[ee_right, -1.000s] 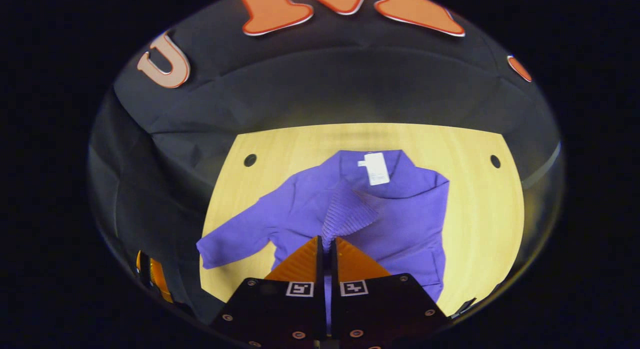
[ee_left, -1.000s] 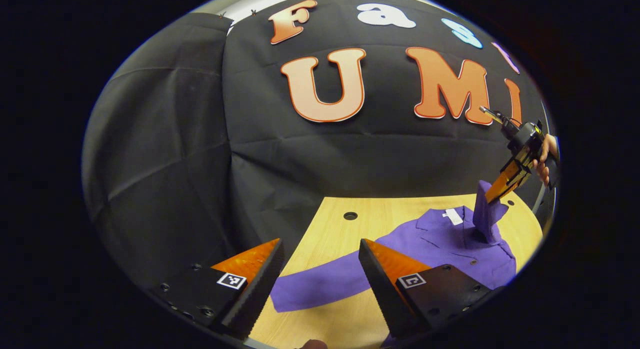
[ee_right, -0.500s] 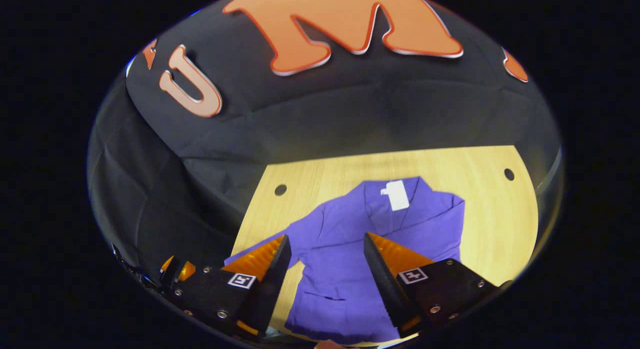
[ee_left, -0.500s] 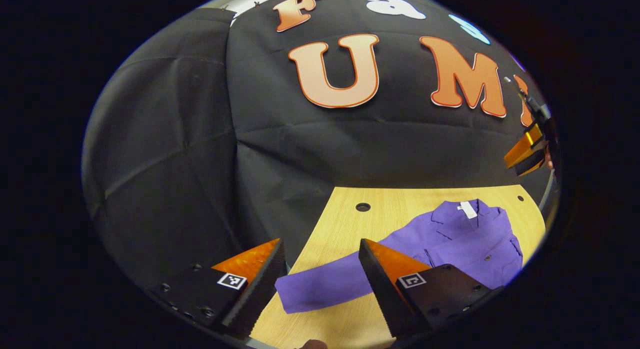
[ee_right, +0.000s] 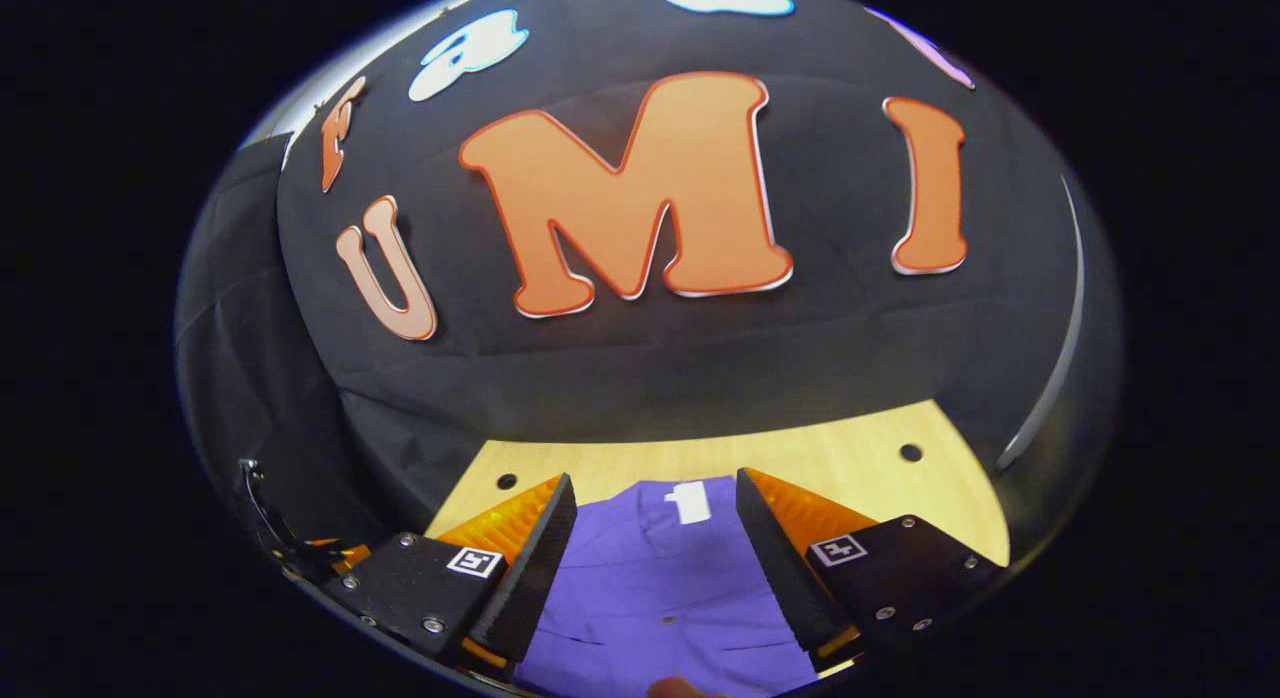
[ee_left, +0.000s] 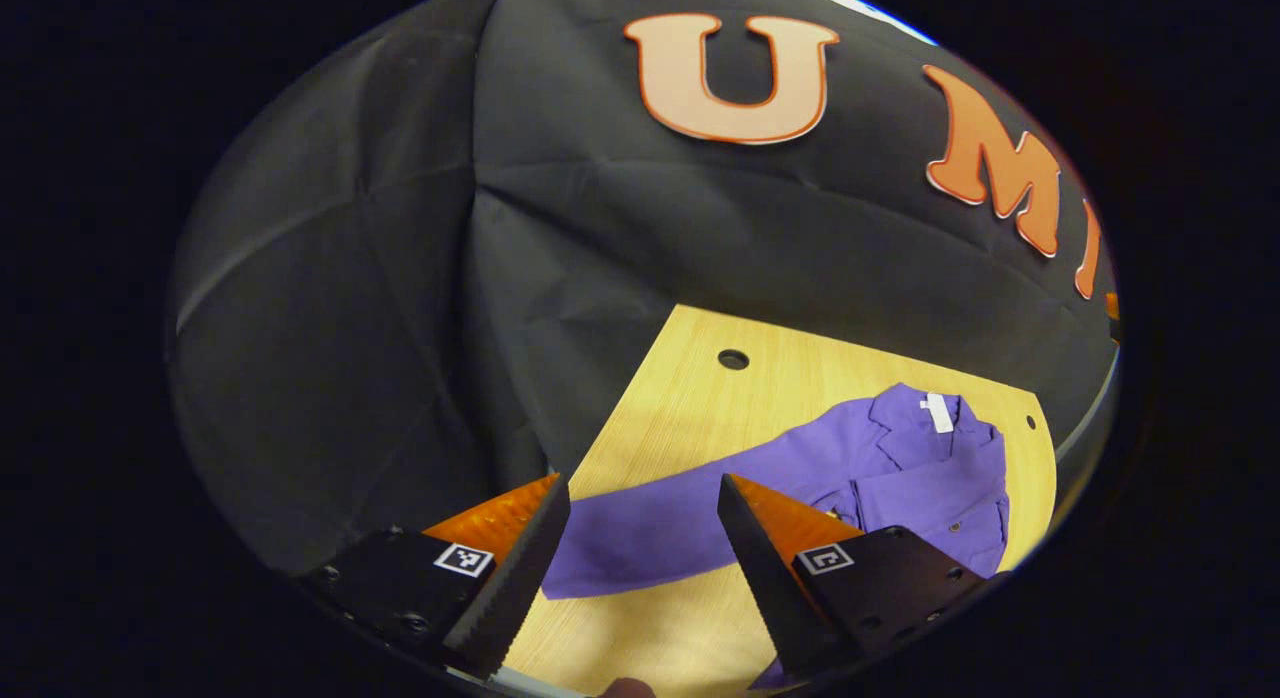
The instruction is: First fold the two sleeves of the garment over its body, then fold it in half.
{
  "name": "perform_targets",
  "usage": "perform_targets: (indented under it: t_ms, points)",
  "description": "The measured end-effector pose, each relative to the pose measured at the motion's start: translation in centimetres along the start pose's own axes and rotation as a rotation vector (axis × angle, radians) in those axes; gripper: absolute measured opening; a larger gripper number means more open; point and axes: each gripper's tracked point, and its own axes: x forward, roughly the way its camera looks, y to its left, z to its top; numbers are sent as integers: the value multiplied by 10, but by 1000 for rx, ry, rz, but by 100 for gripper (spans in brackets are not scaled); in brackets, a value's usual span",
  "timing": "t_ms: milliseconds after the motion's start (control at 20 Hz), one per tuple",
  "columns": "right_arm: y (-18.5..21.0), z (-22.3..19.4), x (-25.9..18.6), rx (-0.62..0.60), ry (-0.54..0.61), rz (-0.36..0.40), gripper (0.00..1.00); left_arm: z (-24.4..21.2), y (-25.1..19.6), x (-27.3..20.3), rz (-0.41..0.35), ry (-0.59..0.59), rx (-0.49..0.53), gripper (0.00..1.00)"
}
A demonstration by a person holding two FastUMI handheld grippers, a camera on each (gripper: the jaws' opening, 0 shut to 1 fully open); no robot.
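A purple garment (ee_left: 900, 473) lies flat on the light wooden table (ee_left: 700, 398), its collar with a white tag (ee_left: 937, 411) toward the far wall. One long sleeve (ee_left: 660, 533) stretches out toward my left gripper (ee_left: 640, 528), which is open just above and in front of the cuff. In the right gripper view the garment's body (ee_right: 650, 578) lies below my right gripper (ee_right: 650, 523), which is open with nothing between its fingers. The white tag (ee_right: 690, 501) shows between them.
The table has round holes (ee_left: 733, 359) near its back corners, another hole (ee_right: 909, 452) at the far right. The black cloth wall rises close behind the table. Bare wood lies beside the garment's right side (ee_right: 860, 458).
My right gripper let go of the other sleeve, which now lies on the body, opened and tilted up and back. My left gripper moved closer to the outstretched sleeve.
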Motion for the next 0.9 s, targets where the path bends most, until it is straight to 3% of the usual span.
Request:
perform_targets:
  t_ms: [200, 250, 450, 500, 550, 800, 900]
  points:
    - [-25, 16, -31, -86, -117, -80, 96, -18, 5, 23, -12, 142, -40, 95]
    - [-28, 18, -37, -97, -135, -90, 100, -26, 7, 29, -11, 192, -48, 95]
    - [-34, 25, -64, -118, -196, -109, 96, -65, 16, 54, -2, 359, -97, 96]
    - [-36, 24, -71, -121, -205, -109, 100, -76, 19, 58, -6, 396, -108, 97]
    - [-37, 23, -76, -122, -214, -115, 95, -86, 23, 63, -6, 432, -119, 97]
    - [-38, 14, -98, -115, -234, -109, 100, -125, 29, 83, -33, 601, -177, 98]
    - [-36, 13, -108, -110, -247, -107, 95, -141, 36, 96, -22, 654, -186, 98]
